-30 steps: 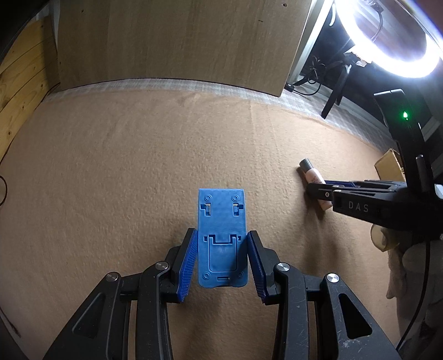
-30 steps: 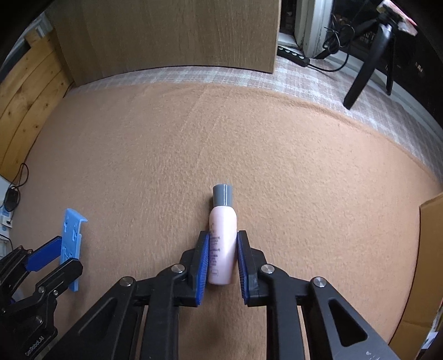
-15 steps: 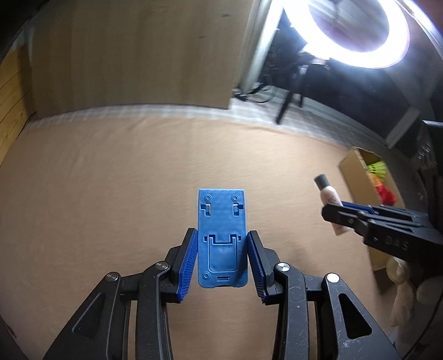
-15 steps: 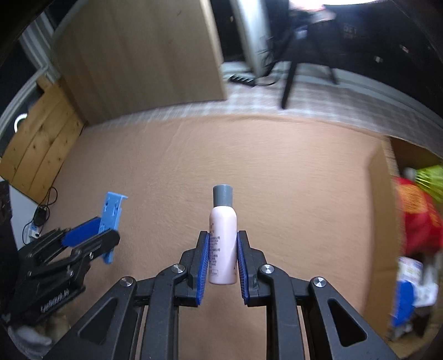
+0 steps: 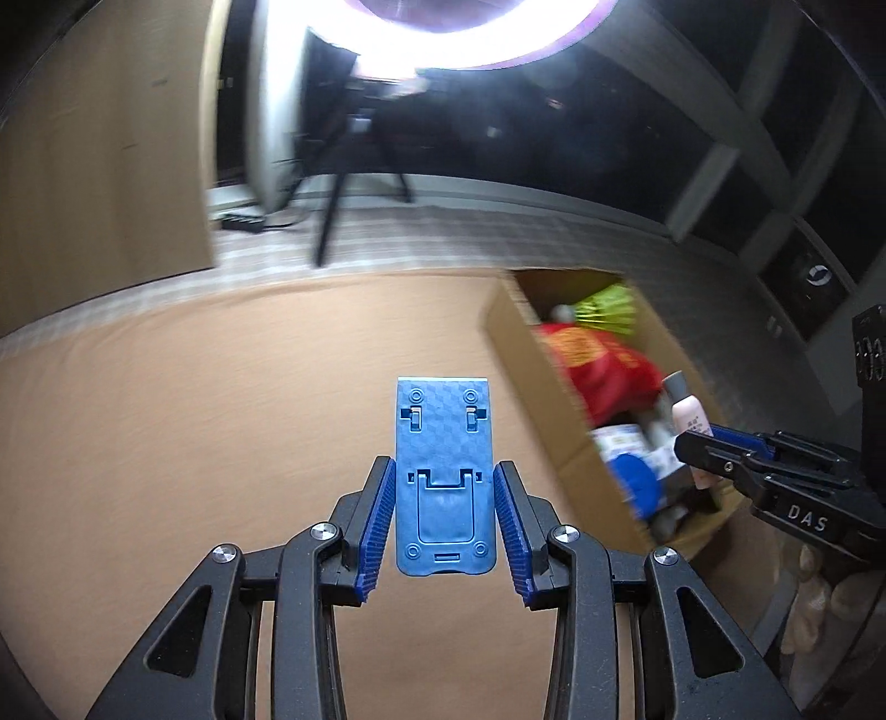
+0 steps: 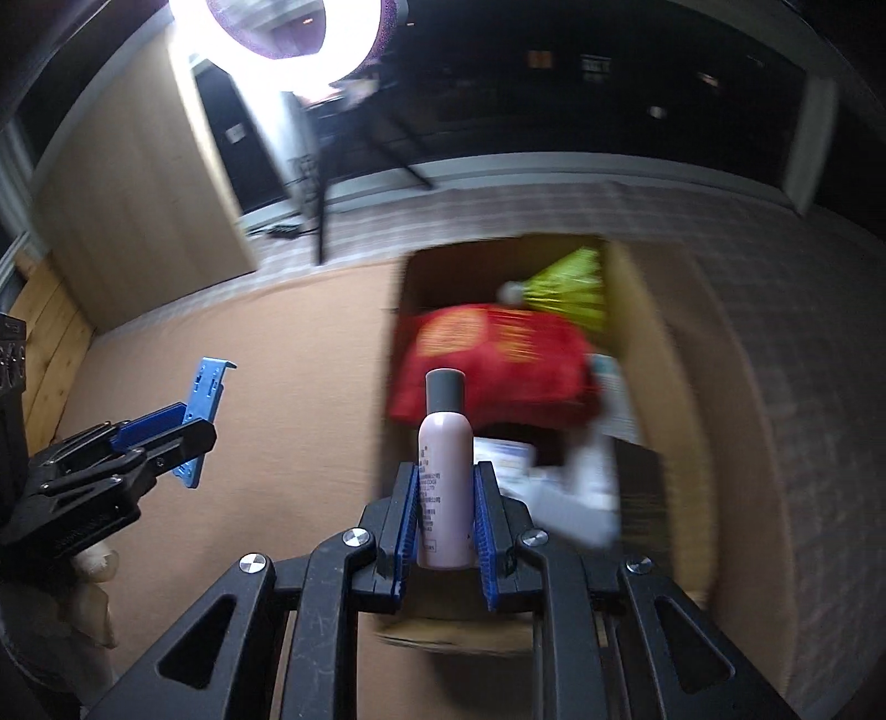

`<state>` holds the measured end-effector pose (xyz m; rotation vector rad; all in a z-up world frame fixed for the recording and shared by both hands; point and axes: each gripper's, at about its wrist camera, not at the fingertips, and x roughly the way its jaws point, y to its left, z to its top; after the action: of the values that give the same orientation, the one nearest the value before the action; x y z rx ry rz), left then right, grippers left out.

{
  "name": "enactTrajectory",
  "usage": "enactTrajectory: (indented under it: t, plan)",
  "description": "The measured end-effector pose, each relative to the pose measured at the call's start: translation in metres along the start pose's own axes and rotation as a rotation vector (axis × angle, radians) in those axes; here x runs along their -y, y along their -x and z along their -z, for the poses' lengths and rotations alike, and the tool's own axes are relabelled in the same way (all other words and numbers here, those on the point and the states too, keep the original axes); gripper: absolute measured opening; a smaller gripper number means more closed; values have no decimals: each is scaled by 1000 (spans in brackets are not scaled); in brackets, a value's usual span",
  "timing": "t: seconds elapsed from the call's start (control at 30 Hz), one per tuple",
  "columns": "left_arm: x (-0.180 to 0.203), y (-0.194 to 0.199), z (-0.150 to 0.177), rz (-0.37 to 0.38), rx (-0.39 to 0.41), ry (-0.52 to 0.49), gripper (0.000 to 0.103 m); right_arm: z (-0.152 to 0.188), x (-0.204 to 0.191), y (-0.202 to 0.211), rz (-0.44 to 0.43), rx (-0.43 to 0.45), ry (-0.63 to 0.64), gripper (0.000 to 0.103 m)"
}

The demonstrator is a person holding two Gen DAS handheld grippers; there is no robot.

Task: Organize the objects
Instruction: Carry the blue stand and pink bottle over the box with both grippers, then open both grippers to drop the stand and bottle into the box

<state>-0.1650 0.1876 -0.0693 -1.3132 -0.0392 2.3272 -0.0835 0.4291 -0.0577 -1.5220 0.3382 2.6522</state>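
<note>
My left gripper [image 5: 444, 487] is shut on a flat blue plastic phone stand [image 5: 443, 443] and holds it in the air above the brown cloth. It also shows at the left of the right wrist view [image 6: 202, 421]. My right gripper [image 6: 444, 493] is shut on a pale pink bottle with a grey cap [image 6: 444, 465], held upright over the near end of an open cardboard box [image 6: 653, 354]. In the left wrist view the bottle [image 5: 689, 421] hangs above the box [image 5: 531, 365].
The box holds a red bag [image 6: 487, 360], a yellow-green shuttlecock [image 6: 565, 288] and white and blue packs [image 5: 631, 465]. A ring light [image 5: 470, 33] on a tripod stands behind. A wooden board [image 5: 99, 166] leans at back left. Brown cloth [image 5: 221, 415] covers the surface.
Both grippers have lifted and swung right with their objects. The bottle went from lying on the cloth to hanging over the box, which has come into view.
</note>
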Motion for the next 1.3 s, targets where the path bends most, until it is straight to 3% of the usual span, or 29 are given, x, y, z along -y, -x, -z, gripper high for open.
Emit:
enactTrajectory:
  t: [0.23,0.5,0.87,0.93,1.03,1.3]
  plan:
    - [64,-33,-16,57,-36,-56,39,7,43,2,27,-6,-51,18]
    - [104,-67,-25,70,-82,-98,39,16,63,-1,26,-24,-71,18]
    - [122,-87,-33,70,-97,-128,39,18,69,0,21,-29,-69,18]
    - [122,-87,-34,72,-94,-133,41,17,69,1,19,-26,-67,25]
    - [123,-85,-36,75,-92,-136,54,17,67,6,24,-12,-69,37]
    - [113,-74,-35,57,-82,-125,56,18,61,14,19,-1,-77,42]
